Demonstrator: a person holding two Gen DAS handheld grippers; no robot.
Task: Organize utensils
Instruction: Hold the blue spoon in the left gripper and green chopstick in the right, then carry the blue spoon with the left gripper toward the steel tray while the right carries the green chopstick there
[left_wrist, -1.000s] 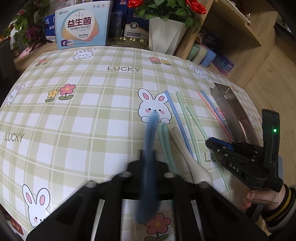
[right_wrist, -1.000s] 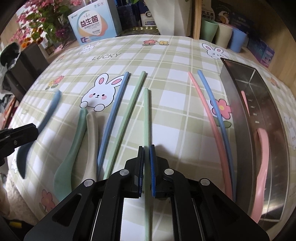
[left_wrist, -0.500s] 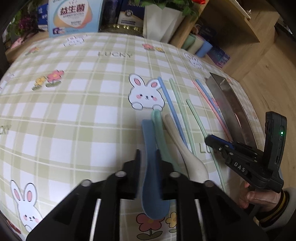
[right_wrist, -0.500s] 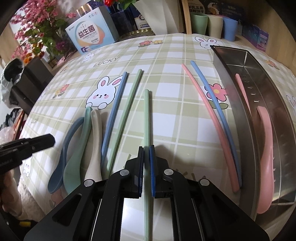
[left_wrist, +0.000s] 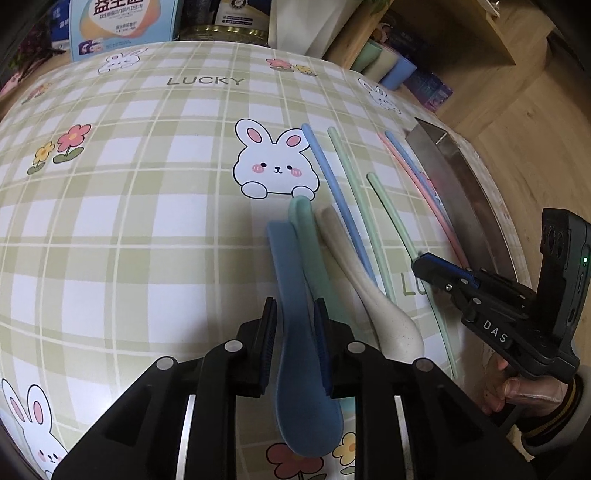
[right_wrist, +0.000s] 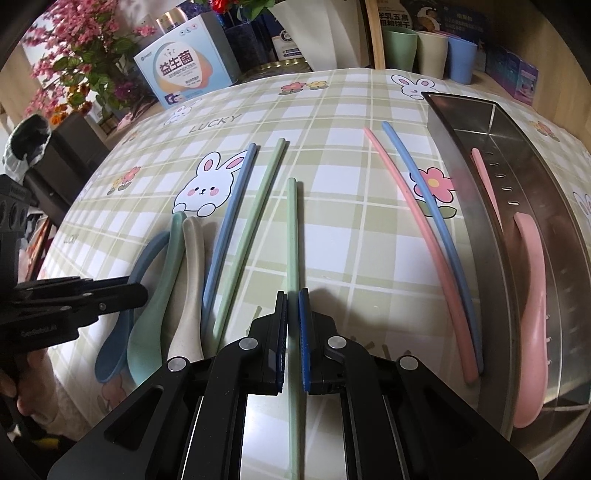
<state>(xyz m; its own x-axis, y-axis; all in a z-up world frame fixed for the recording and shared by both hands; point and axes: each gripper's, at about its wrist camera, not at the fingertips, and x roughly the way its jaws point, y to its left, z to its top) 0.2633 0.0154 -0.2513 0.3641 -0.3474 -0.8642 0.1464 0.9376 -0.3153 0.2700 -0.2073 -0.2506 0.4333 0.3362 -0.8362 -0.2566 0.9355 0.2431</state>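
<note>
Left wrist view: the left gripper (left_wrist: 293, 343) straddles the blue spoon (left_wrist: 295, 332), its pads on either side of the neck; small gaps show at both pads, so a firm clamp cannot be confirmed. The spoon's bowl runs back under the gripper body, partly hidden. The green spoon (left_wrist: 308, 243) lies touching it on the right, its bowl covered by the gripper, and the beige spoon (left_wrist: 364, 291) lies just beyond. A blue chopstick (left_wrist: 332, 192) and two green chopsticks (left_wrist: 354, 192) fan out to the right. The right gripper (left_wrist: 423, 264) enters from the right edge, fingers pinched on a green chopstick (left_wrist: 391, 214); the hand (left_wrist: 524, 387) holding it is cut off at the frame. The metal tray (left_wrist: 469, 192) shows only its near wall. The checked counter (left_wrist: 129, 221) lies open to the left.

Right wrist view: the right gripper (right_wrist: 292, 339) is closed on the green chopstick (right_wrist: 291, 229), which passes between the pads and runs on under the gripper body. A pink chopstick (right_wrist: 424, 229) and a blue chopstick (right_wrist: 439, 229) lie side by side just left of the metal tray (right_wrist: 465, 158). Inside the tray, a pink spoon (right_wrist: 532, 295) and a pink chopstick (right_wrist: 484, 173) rest against the far wall. The three spoons sit at the near left edge of the counter (right_wrist: 351, 206), with the left gripper (right_wrist: 142, 295) over the blue spoon (right_wrist: 147, 254), hiding its middle. Open cloth lies between the held chopstick and the pink-blue pair.
</note>
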